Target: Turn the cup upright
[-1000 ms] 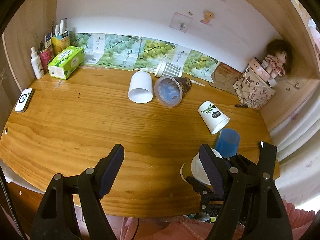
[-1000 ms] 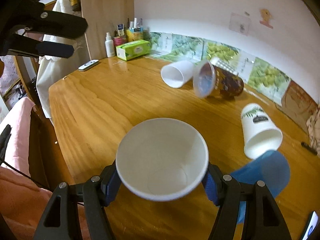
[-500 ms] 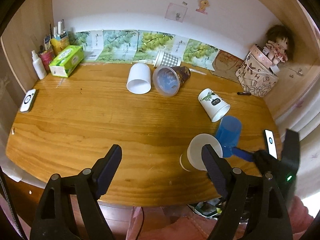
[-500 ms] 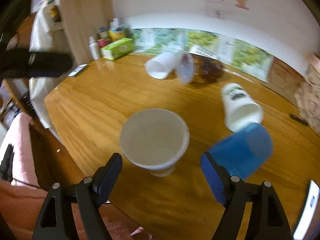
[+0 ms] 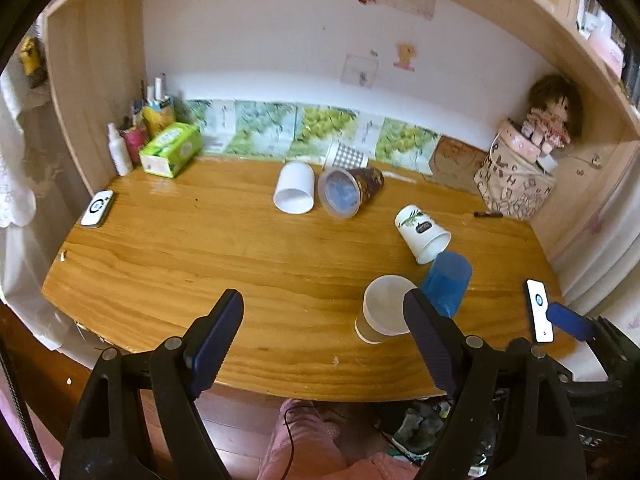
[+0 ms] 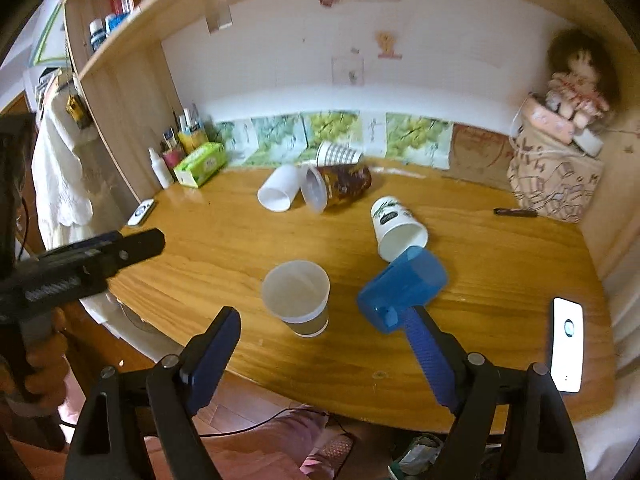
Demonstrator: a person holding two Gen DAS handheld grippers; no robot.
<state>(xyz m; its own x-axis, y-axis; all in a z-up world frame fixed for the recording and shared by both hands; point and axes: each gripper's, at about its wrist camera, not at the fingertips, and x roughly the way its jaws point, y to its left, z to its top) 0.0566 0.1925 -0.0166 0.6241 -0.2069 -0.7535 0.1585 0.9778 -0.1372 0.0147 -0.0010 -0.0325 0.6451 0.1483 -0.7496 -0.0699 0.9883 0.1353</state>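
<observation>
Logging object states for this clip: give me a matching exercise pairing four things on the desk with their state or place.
Things:
1. paper cup with brown band
2. blue cup
3. leaf-print paper cup
4. phone

States or places:
A. on its side, mouth toward the desk's front edge
B. upright, mouth up, nothing holding it
C. flat near the desk's right edge, screen lit
D. on its side, base toward the right gripper

Pairs: 1-B, 2-D, 3-A, 4-C
</observation>
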